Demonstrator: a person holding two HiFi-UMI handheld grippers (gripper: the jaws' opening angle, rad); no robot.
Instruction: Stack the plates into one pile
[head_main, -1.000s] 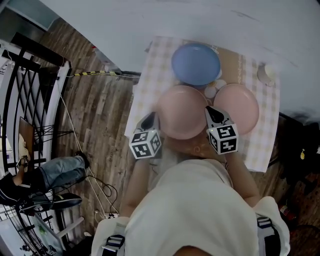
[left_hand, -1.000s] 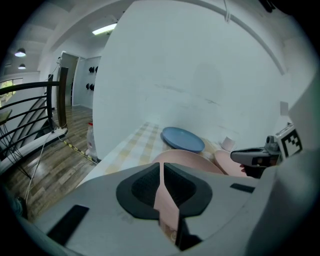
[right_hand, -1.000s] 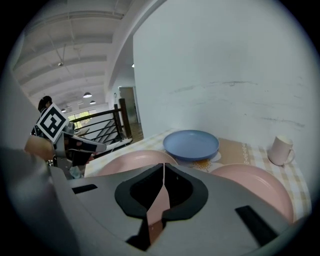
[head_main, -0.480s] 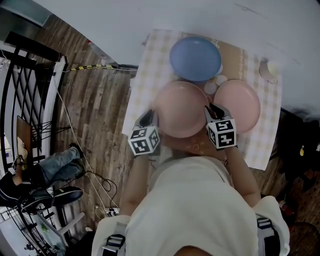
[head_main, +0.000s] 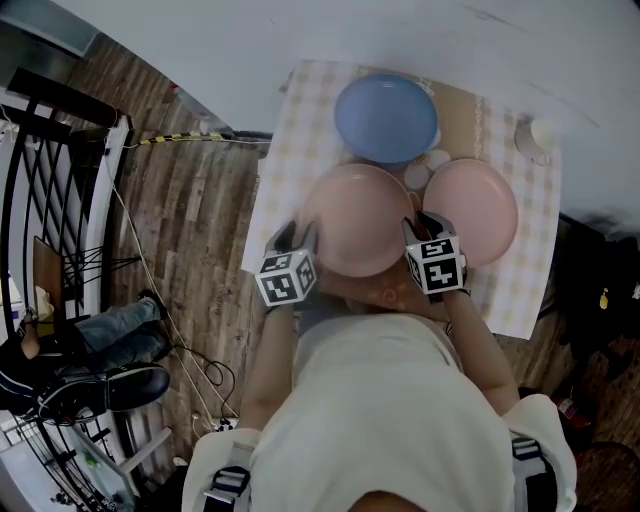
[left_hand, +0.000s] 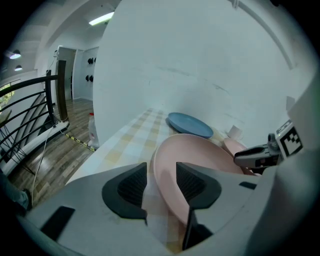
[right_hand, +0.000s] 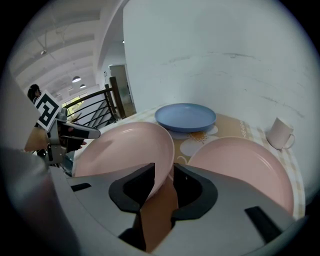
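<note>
1. A table with a checked cloth stands against a white wall. Three plates are on it, none of them stacked.
2. The blue plate lies farthest from the person, partly on a tan mat.
3. The right pink plate lies flat on the cloth, in front of the blue plate and to its right.
4. The left pink plate sits just beside the right one, between the two grippers. Their rims meet or nearly meet, and I cannot tell which. I also cannot tell whether the left plate rests fully on the cloth.
5. The left gripper is at that plate's left rim. Its jaws are opening and stand wide. The rim passes between the pads, and cloth shows in the gap on the outer side, so the pads do not press on it.
6. The right gripper is at the same plate's right rim. Its jaws are opening and stand partly apart. The rim is between them, with a gap on the side towards the right pink plate.
7. A white cup stands near the table's far right corner, apart from the plates.
8. To the left of the table are a wooden floor and a black railing.
</note>
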